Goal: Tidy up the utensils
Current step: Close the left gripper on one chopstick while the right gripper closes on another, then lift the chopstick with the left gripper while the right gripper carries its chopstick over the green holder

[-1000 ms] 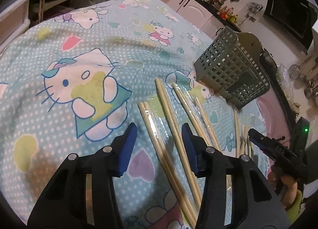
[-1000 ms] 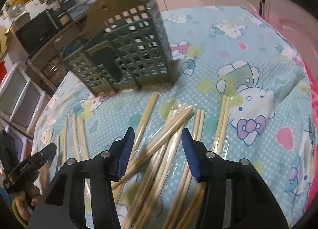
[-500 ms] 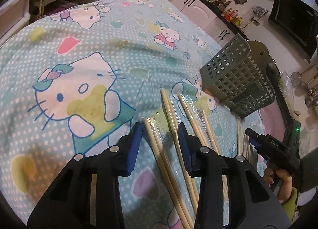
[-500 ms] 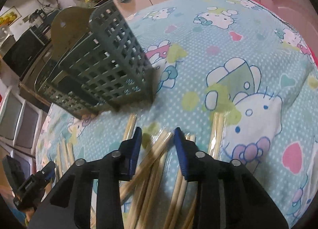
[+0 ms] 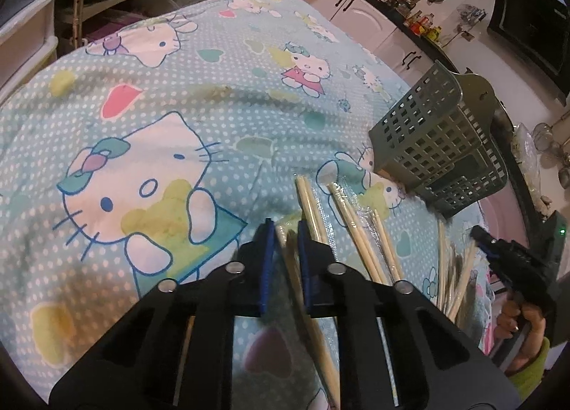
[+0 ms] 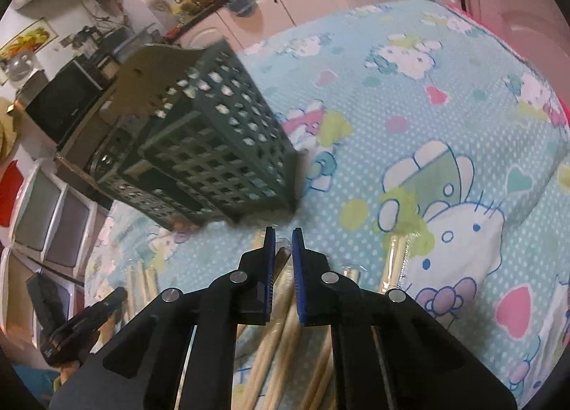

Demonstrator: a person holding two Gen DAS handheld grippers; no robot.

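Both tools have just been closing, and each one has wood between its blue pads. The left tool (image 5: 285, 232) is clamped on a plastic-wrapped pair of pale wooden chopsticks (image 5: 310, 324), which runs back under its black body toward the camera. Just to its right, more wrapped chopstick pairs (image 5: 351, 224) lie loose on the light-blue cartoon-cat cloth (image 5: 142, 132) covering the counter.

Over on the other side, the right tool (image 6: 283, 235) is pinched tight on another wrapped chopstick pair (image 6: 281, 260), gripping it near its far tip. Further pairs (image 6: 392, 264) lie beside it on the cloth.

The grey-green perforated plastic utensil basket (image 6: 221, 146) sits tilted just beyond the right tool's fingertips, its lower corner close to the chopsticks; whether it touches them I cannot tell. In the left view that basket (image 5: 438, 146) is off to the right, beyond the loose pairs. At the edge, a hand (image 5: 523, 321) in a yellow-green sleeve grips the right tool's handle.
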